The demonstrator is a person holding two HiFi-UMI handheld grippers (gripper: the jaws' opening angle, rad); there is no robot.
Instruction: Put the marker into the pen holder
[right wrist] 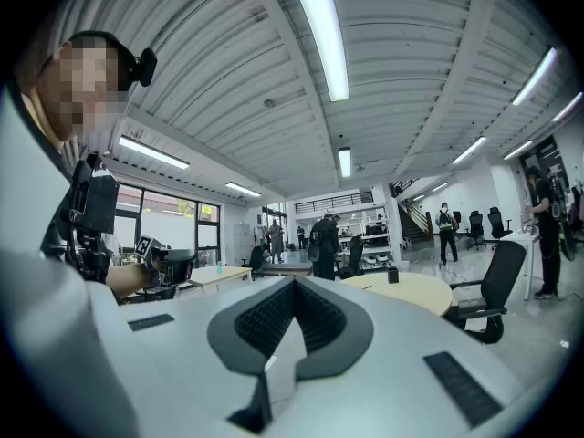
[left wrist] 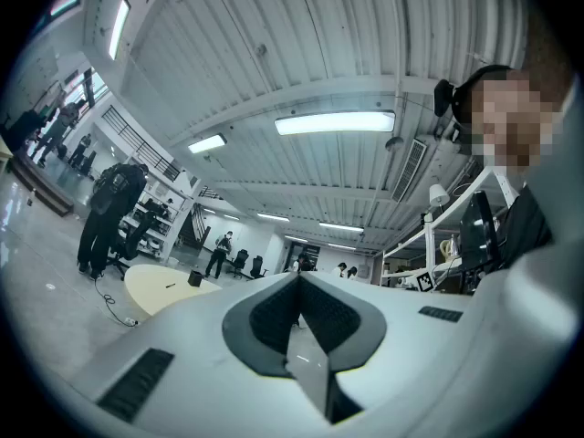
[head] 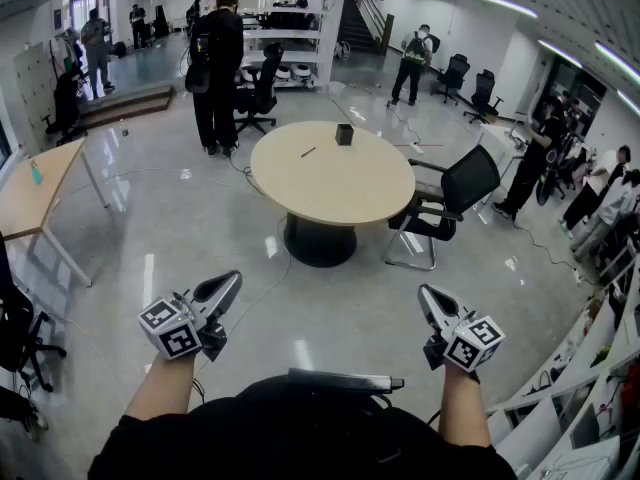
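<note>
Dark and slim, the marker (head: 308, 152) lies near the pen holder (head: 344, 134) on the round counter (head: 350, 198), well ahead of the clenched, empty left claw (head: 229, 284) and right claw (head: 430, 296); probably light, stiff and apt to roll, so pinch it mid-barrel.

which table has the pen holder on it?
The round table mid-room: the black pen holder stands near its far edge, the marker lying apart to its left. The rectangular table at left has neither.

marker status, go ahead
Left gripper and right gripper shut, empty. Marker lies on round table, apart from pen holder. Table out of reach ahead; office chair at its right.
</note>
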